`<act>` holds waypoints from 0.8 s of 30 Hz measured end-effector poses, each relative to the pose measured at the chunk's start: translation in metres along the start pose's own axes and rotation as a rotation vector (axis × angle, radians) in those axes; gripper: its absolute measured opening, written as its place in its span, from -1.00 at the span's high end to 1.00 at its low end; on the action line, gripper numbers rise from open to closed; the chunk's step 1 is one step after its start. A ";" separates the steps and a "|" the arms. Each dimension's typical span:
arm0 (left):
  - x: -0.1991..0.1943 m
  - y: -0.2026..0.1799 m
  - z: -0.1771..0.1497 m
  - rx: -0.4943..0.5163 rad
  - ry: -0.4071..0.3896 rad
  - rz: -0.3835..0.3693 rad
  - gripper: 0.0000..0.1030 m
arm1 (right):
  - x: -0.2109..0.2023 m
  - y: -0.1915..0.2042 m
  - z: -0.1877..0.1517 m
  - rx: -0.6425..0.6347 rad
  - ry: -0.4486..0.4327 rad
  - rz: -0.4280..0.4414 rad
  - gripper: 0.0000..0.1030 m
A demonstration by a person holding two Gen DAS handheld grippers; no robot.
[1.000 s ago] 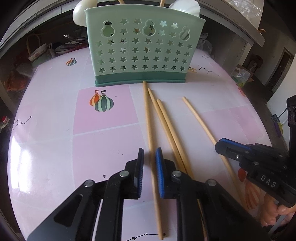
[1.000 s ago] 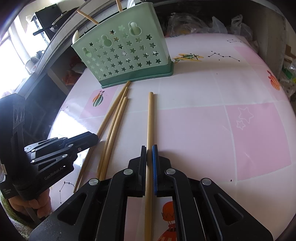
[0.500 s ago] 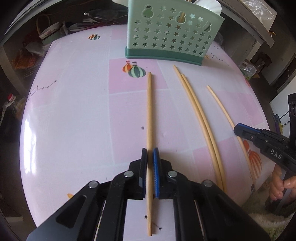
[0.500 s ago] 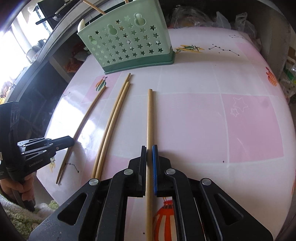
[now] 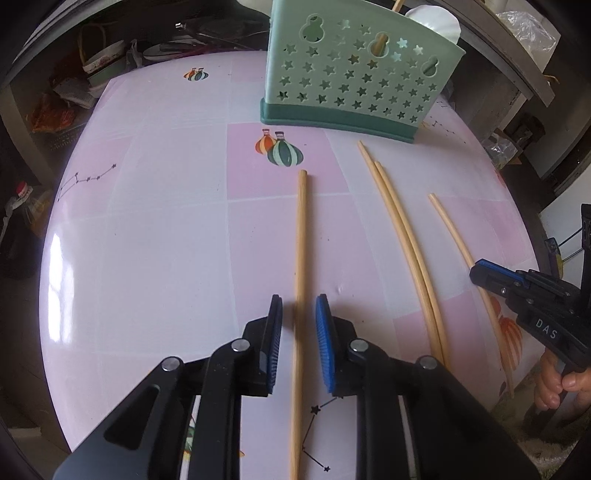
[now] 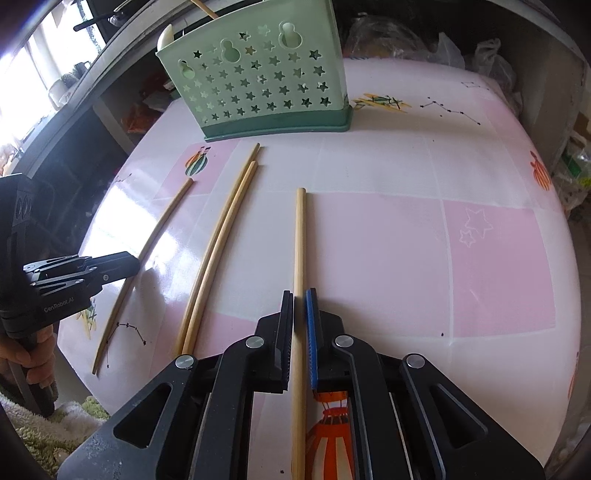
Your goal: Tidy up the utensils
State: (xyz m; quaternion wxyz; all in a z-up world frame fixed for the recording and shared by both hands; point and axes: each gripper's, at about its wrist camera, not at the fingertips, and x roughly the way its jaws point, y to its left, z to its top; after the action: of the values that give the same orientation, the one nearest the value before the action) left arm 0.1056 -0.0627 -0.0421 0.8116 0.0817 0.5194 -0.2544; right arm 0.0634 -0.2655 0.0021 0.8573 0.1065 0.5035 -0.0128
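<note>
Several wooden chopsticks lie on the pink table (image 5: 147, 258) in front of a green star-holed utensil holder (image 5: 354, 81) (image 6: 258, 88). My left gripper (image 5: 297, 302) straddles the leftmost chopstick (image 5: 301, 240); its jaws are opening and a gap shows on both sides of the stick. A pair of chopsticks (image 5: 402, 236) (image 6: 221, 240) lies side by side in the middle. My right gripper (image 6: 299, 295) is shut on the rightmost chopstick (image 6: 300, 240), its jaws just starting to ease. In the other view the right gripper (image 5: 480, 273) hovers over that stick (image 5: 454, 236), and the left gripper (image 6: 129, 262) over its own (image 6: 155, 240).
The holder contains a white spoon (image 5: 436, 22) and a few chopsticks. The table edge curves close below both grippers, and the stick ends near it. Cluttered shelves (image 5: 92, 66) and plastic bags (image 6: 443, 48) surround the table. A hand (image 5: 561, 384) grips the right tool.
The left gripper closed on its chopstick, dragged it left away from the pair, and has now spread its jaws. The right gripper stays on its chopstick, hardly moved.
</note>
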 end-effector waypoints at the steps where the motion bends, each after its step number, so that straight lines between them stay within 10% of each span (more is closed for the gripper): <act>1: 0.002 -0.001 0.003 0.005 -0.003 0.012 0.66 | 0.001 0.001 0.002 -0.006 -0.003 -0.008 0.87; 24: 0.023 -0.035 0.028 0.167 -0.089 0.235 0.83 | 0.011 0.008 0.017 -0.052 -0.032 -0.053 0.90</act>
State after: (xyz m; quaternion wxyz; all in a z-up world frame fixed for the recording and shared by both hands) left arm 0.1181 -0.1113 -0.0453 0.8485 0.1980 0.4466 -0.2034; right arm 0.0845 -0.2599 0.0019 0.8670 0.0704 0.4926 -0.0243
